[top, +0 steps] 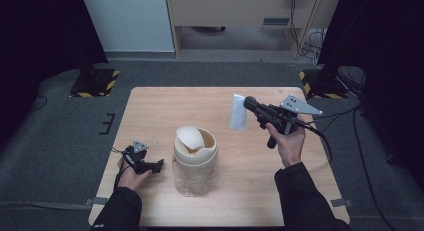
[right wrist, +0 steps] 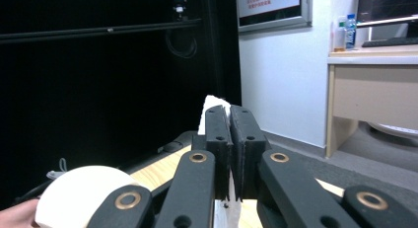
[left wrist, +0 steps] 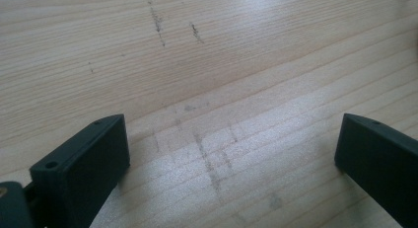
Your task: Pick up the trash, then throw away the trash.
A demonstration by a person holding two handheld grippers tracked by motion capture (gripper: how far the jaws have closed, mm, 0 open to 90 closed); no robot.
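High view: my right hand-held gripper (top: 248,104) is clamped on a white paper tissue (top: 238,112), held up over the far right part of the desk (top: 150,106), well apart from the swing-lid bin (top: 195,161) at the desk's middle. The sheet hangs limp from the jaw tips, so I judge it near weightless, soft, easy to tear or drop if the pinch slackens; it will flap on any quick move. The bin's cream lid flap is tipped open, the opening facing up. My left hand-held gripper (top: 159,164) rests low on the desk just left of the bin. Left gripper view: jaws stand wide apart with nothing between them, bare wood grain below. Right gripper view: jaws pressed together, tissue (right wrist: 211,107) poking out above the tips and a strip showing below the pads, so the hold sits near an edge. The bin's pale lid (right wrist: 79,193) shows lower left. I'd keep the pinch at that edge; re-gripping mid-air risks losing it.
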